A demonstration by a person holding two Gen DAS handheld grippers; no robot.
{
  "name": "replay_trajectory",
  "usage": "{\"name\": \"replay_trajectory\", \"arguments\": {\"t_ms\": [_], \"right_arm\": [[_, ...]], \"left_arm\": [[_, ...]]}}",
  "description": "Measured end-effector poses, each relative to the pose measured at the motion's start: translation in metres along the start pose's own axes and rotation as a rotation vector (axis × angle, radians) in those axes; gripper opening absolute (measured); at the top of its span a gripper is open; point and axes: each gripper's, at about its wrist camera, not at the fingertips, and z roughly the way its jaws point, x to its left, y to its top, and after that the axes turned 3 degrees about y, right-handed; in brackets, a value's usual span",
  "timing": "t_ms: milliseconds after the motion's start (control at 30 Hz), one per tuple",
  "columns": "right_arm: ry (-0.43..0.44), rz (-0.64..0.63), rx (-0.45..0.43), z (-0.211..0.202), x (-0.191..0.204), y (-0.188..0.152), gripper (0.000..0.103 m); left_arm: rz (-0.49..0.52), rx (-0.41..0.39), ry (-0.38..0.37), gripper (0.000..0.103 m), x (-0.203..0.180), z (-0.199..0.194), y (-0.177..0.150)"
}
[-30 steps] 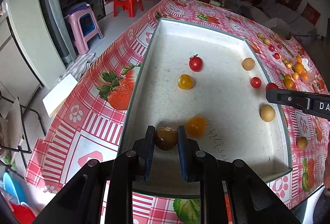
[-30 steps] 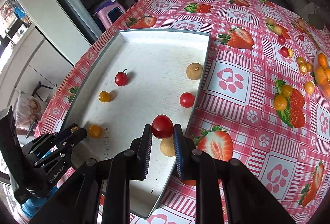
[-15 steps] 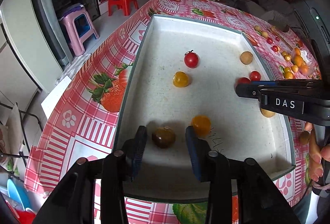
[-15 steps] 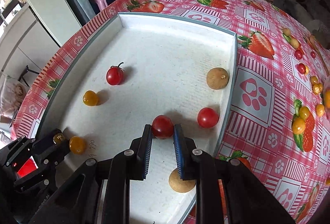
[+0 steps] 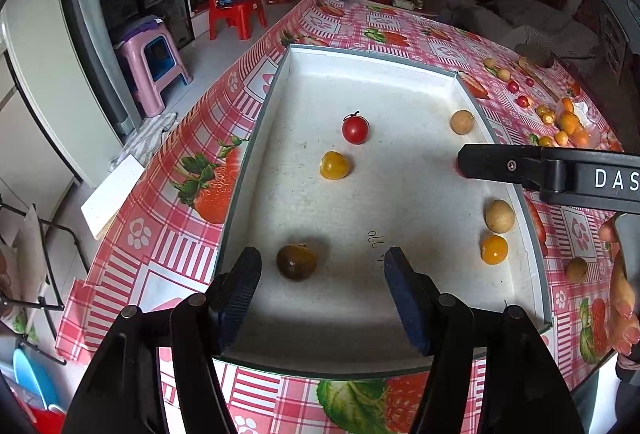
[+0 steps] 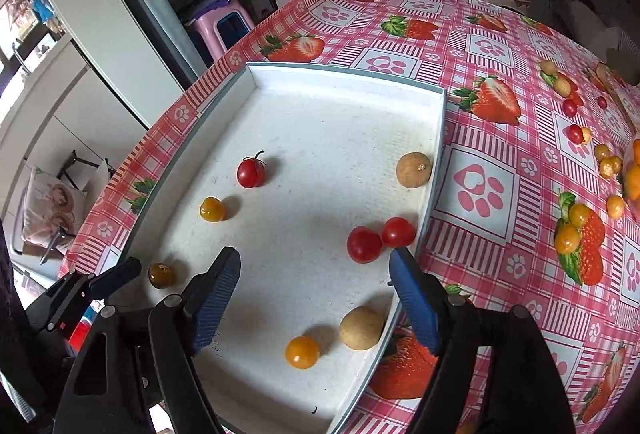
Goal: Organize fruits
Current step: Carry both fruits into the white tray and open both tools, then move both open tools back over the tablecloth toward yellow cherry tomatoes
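fruit sorting partly done, both hand-held grippers empty

eight fruits lie apart in the white tray [image 6: 434,138]: a dark brown one [image 5: 296,262], two touching red tomatoes [image 6: 374,240] and others; many fruits [image 6: 578,226] are on the table [image 6: 492,46] outside it, so plenty is left. the left hand-held gripper [image 5: 322,290] hangs wide open above the tray's near end, the brown fruit between its jaws untouched; the right hand-held gripper [image 6: 314,294] is wide open over the tray's right side.
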Motion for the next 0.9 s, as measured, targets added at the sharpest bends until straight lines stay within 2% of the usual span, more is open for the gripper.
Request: {"name": "replay_trajectory", "arguments": {"t_ms": [200, 467, 900], "right_arm": [[-0.009, 0.056, -0.029, -0.025, -0.025, -0.013, 0.08], [-0.054, 0.175, -0.042, -0.051, -0.085, -0.044, 0.08], [-0.203, 0.449, -0.076, -0.103, -0.228, -0.117, 0.08]], "left_arm": [[0.044, -0.013, -0.013, 0.065, -0.02, -0.01, 0.0], [0.117, -0.016, -0.055, 0.065, -0.064, -0.019, 0.002], [0.308, 0.012, -0.16, 0.065, -0.186, -0.021, 0.011]]}}
